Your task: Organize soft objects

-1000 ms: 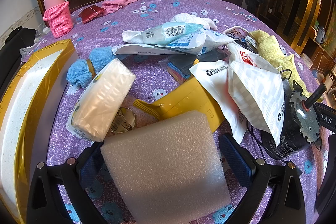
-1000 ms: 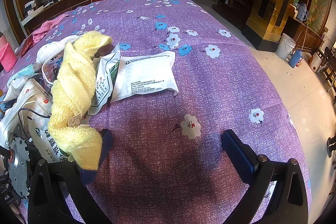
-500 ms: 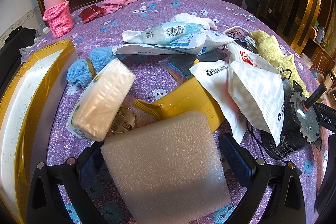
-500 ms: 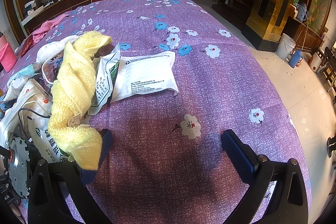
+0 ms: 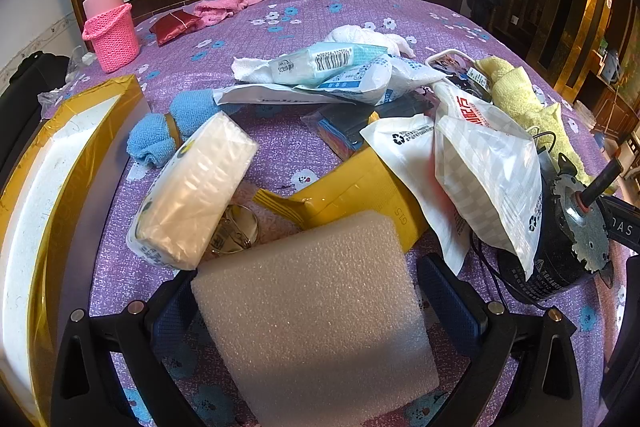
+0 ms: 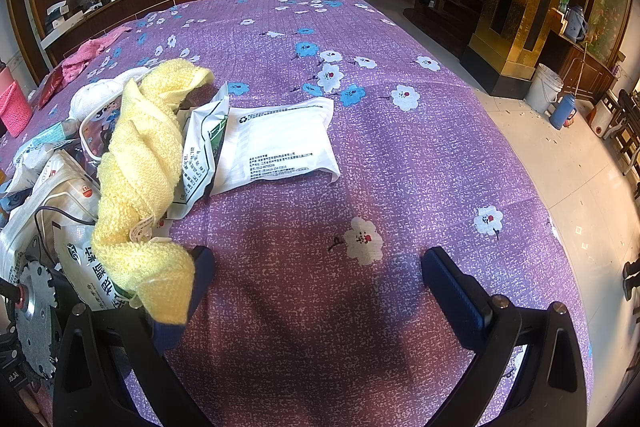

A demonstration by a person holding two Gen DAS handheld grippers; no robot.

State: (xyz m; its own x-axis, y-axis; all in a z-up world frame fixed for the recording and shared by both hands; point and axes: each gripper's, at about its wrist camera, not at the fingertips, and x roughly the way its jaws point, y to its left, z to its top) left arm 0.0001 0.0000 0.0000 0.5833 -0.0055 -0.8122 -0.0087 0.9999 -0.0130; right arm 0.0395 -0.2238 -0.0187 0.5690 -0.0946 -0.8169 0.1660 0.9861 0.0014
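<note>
My left gripper (image 5: pixel 316 303) is open, its blue-padded fingers on either side of a white foam block (image 5: pixel 316 315) lying on the purple flowered cloth; I cannot tell if the pads touch it. A wrapped tissue pack (image 5: pixel 192 191) leans just ahead on the left. A rolled blue towel (image 5: pixel 168 131) lies beyond it. My right gripper (image 6: pixel 316 287) is open and empty above bare cloth. A yellow towel (image 6: pixel 140 183) drapes over its left finger (image 6: pixel 200 279); it also shows in the left wrist view (image 5: pixel 520 95). A white plastic pouch (image 6: pixel 280 143) lies ahead.
A gold-edged white box (image 5: pixel 48 195) stands at the left. A yellow mailer (image 5: pixel 352 191), white bags (image 5: pixel 480 167) and a black motor (image 5: pixel 568 239) crowd the right. A pink basket (image 5: pixel 112 35) and pink cloth (image 5: pixel 228 7) lie far back. The table edge (image 6: pixel 532 163) drops off right.
</note>
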